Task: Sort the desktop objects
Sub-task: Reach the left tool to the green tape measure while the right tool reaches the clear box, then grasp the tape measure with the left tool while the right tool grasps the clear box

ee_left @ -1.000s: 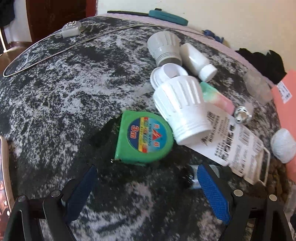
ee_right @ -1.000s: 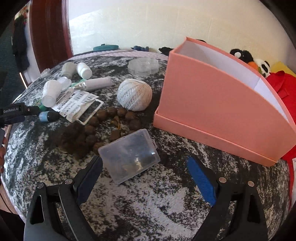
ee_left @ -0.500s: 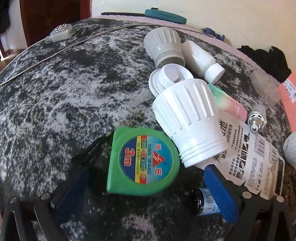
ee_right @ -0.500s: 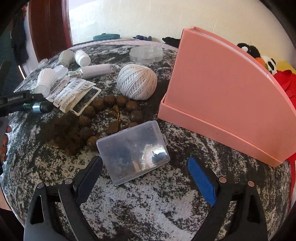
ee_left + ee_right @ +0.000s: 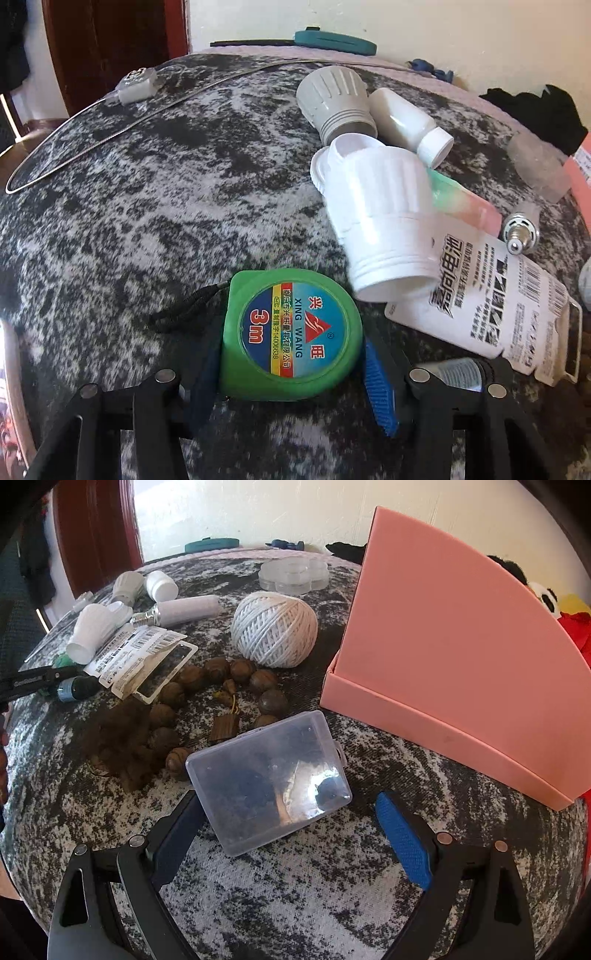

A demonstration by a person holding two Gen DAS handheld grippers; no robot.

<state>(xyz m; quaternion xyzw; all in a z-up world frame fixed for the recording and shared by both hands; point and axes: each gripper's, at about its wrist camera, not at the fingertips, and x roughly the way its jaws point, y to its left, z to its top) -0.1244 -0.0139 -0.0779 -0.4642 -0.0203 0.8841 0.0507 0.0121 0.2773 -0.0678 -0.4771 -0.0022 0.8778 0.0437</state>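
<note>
Left tool (image 5: 291,365) clamps the tape measure (image 5: 291,332) (right tool (image 5: 291,827) gapes, empty).

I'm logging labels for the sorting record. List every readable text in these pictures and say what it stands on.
"3m" on the green tape measure.
"XING WANG" on the same tape measure label.
"14006638", the end of a line of small print on that label; the Chinese characters before it are too small to read surely.
Large Chinese characters and barcodes on the white card: fine print too small to read.
White lettering on the left gripper: blurred.
</note>
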